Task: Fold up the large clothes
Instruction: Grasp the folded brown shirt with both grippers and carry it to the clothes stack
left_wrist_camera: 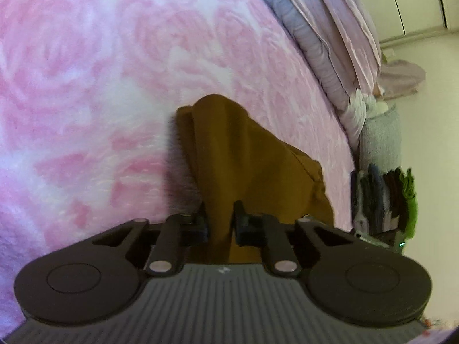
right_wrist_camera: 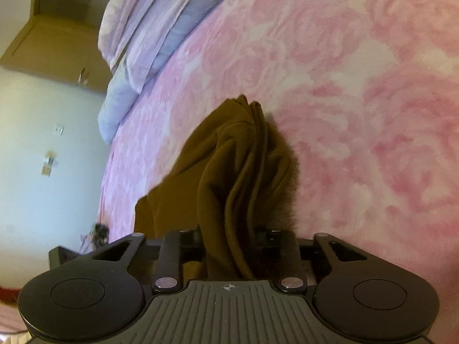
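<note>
hanging from both grippers' pinching fingers (left_wrist_camera: pixel 239 218), brown garment (left_wrist_camera: pixel 243 157) above pink blanket (left_wrist_camera: pixel 86 86).

Right tongs (right_wrist_camera: pixel 229 236) clamped on brown garment (right_wrist_camera: pixel 238 157) — draped over pink bedspread (right_wrist_camera: pixel 358 71).

The brown garment (left_wrist_camera: pixel 243 154) (right_wrist_camera: pixel 238 172) was a plain, soft, mustard-brown cloth. It hung in bunched vertical folds above the pink rose-patterned blanket (left_wrist_camera: pixel 86 86) (right_wrist_camera: pixel 358 86), gathered into narrow pleats at each raised end, its lower edge draping down toward the bed.
</note>
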Available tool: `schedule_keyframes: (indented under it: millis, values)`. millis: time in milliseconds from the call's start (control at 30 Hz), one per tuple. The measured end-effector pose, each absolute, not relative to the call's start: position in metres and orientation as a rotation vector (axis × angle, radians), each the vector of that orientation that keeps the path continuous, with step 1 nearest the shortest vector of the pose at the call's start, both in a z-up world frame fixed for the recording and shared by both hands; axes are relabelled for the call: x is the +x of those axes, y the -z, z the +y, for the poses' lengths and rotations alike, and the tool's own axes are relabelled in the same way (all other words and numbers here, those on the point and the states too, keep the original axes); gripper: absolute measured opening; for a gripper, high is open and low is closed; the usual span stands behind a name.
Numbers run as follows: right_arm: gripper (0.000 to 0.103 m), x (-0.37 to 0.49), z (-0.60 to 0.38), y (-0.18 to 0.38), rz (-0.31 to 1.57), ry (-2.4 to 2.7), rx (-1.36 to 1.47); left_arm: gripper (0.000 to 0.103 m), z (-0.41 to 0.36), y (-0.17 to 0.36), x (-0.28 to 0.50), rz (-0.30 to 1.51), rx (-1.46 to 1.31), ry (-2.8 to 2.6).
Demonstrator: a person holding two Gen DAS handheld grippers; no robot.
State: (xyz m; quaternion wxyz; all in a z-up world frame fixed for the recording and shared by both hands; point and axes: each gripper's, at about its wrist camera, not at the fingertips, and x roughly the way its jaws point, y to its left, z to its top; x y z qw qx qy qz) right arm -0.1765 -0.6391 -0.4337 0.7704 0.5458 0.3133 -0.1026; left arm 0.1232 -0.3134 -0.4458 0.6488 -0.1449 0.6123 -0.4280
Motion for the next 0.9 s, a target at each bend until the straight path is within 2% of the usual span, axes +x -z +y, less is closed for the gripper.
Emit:
schedule_keyframes:
  millis: [200, 400, 733, 900]
  values:
    - [0.020, -0.210, -0.631, 0.367, 0.627, 0.308, 1.142, 0.009, -0.337, 0.372, 0.092, 1.316, -0.215, 1.021]
    - [0.020, -0.311, -0.660, 0.278, 0.484, 0.404, 1.156, 0.009, -0.406, 0.277, 0.025, 1.246, -0.139, 1.164]
    - [0.021, -0.552, -0.802, 0.152, 0.357, 0.637, 1.072, 0.009, -0.630, 0.196, -0.166, 1.235, -0.177, 1.411]
    - [0.021, -0.632, -0.896, 0.090, 0.283, 0.730, 1.002, 0.009, -0.768, 0.156, -0.239, 1.202, -0.207, 1.549]
